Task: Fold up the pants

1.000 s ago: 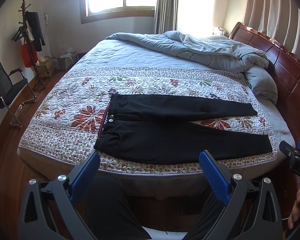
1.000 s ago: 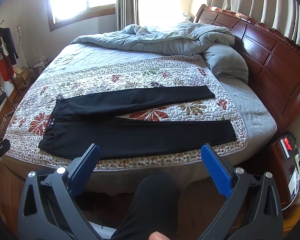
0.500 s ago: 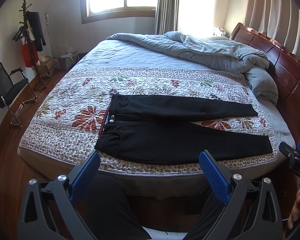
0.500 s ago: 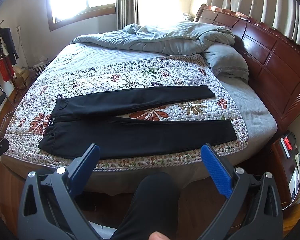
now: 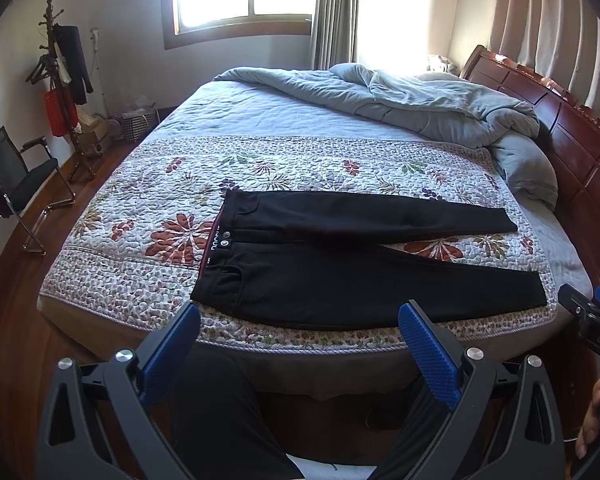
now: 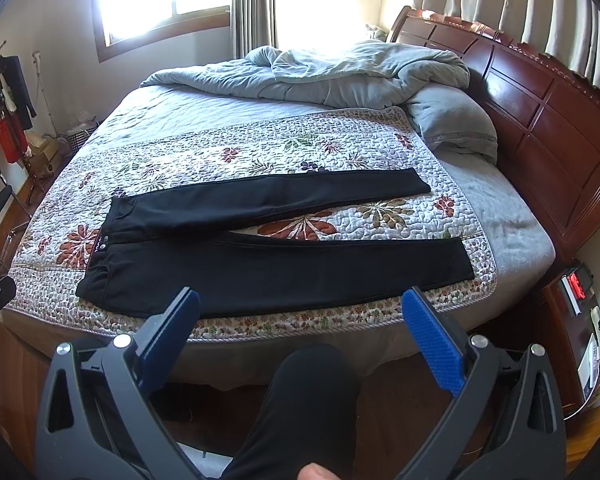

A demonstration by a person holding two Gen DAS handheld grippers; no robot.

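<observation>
Left hand-held gripper (image 5: 298,340) and right hand-held gripper (image 6: 300,328): jaws spread wide, holding nothing, both short of the bed edge. Ahead of them, black long-legged pants (image 5: 340,264) lie flat on the floral quilted bedspread (image 5: 140,216), legs apart. The person's dark-clothed knee (image 6: 312,384) sits between the right fingers. A crumpled grey duvet (image 6: 340,76) lies beyond.

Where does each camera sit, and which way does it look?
Left wrist: on the left tongs, open, facing the bed's waistband side; a leg and the right tongs show.
Right wrist: on the right tongs, open, facing the cuff side; a knee shows.
Shared: the black pants lying flat, the grey duvet.
</observation>
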